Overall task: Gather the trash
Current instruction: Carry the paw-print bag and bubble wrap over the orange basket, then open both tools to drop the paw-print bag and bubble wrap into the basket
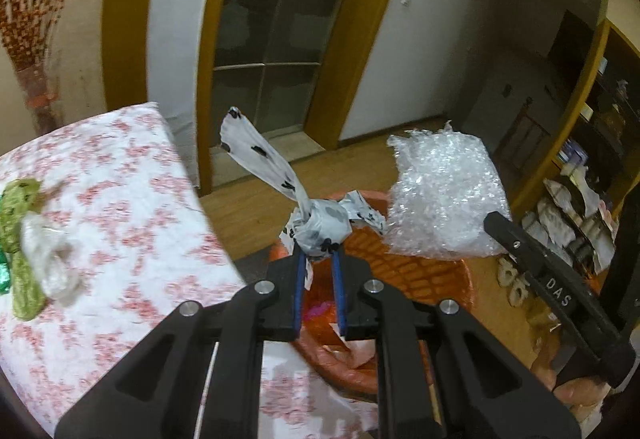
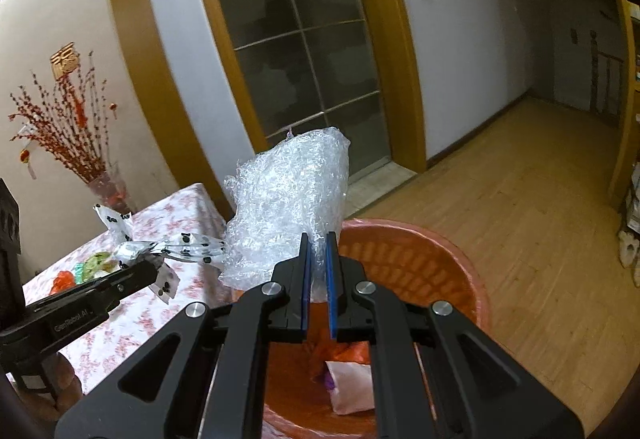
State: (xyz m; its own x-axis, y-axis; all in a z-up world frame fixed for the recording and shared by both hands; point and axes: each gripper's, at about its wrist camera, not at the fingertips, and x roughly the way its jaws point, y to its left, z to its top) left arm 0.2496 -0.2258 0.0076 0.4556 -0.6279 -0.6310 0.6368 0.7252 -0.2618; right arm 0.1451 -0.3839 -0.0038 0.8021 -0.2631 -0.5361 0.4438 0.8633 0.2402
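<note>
Left wrist: right gripper (image 1: 494,219), "DAS", clamps bubble wrap (image 1: 444,195); left gripper (image 1: 318,251) clamps knotted bag (image 1: 320,227)

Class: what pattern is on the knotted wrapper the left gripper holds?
White wrapper with black spots; clearest in the left wrist view.

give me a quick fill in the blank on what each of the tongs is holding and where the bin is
1. The left tongs are shut on a knotted white bag with ____ spots.
2. The right tongs pinch a crumpled sheet of clear ____ wrap.
3. Below both sits an ____ basket on the wooden floor.
4. The table wears a cloth with a ____ flower print.

Missing words: black; bubble; orange; pink
</note>
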